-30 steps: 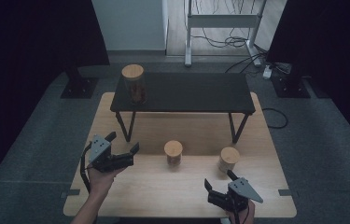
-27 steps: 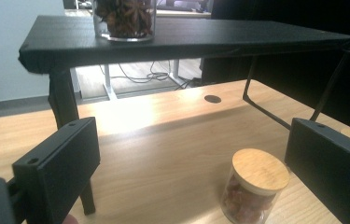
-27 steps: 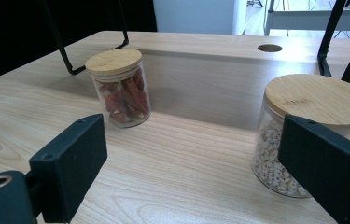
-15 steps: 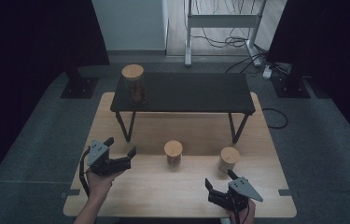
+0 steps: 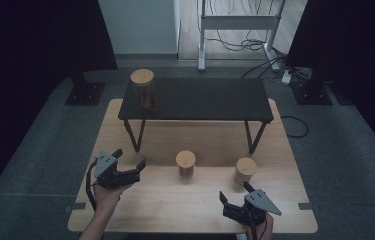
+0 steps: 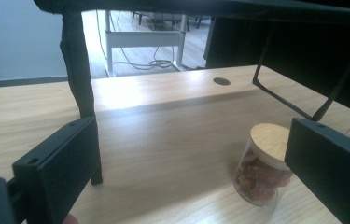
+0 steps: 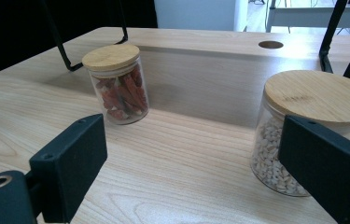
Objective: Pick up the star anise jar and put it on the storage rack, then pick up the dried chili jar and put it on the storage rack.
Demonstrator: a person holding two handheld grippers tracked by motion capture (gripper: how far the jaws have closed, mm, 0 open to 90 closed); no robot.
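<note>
Two short glass jars with wooden lids stand on the wooden table (image 5: 275, 150): a jar of red chillies (image 5: 185, 163) in the middle and a jar of pale seeds (image 5: 245, 171) to its right. A taller jar (image 5: 143, 90) stands on the left end of a low black table (image 5: 205, 97). My left gripper (image 5: 129, 158) hovers open at the near left, apart from the chilli jar (image 6: 261, 163), which lies ahead to its right. My right gripper (image 5: 235, 192) stands open near the front edge. Ahead of it are the chilli jar (image 7: 116, 84) and, closer, the seed jar (image 7: 303, 126), with nothing between its jaws.
The black table's thin legs (image 5: 137, 135) stand on the wooden top behind the jars; one leg (image 6: 81, 70) is close ahead of my left gripper. A white stand (image 5: 240, 22) and cables lie on the floor beyond. Grey carpet surrounds the table.
My left gripper has drawn back a little toward the near edge. The right gripper and all three jars have kept still.
</note>
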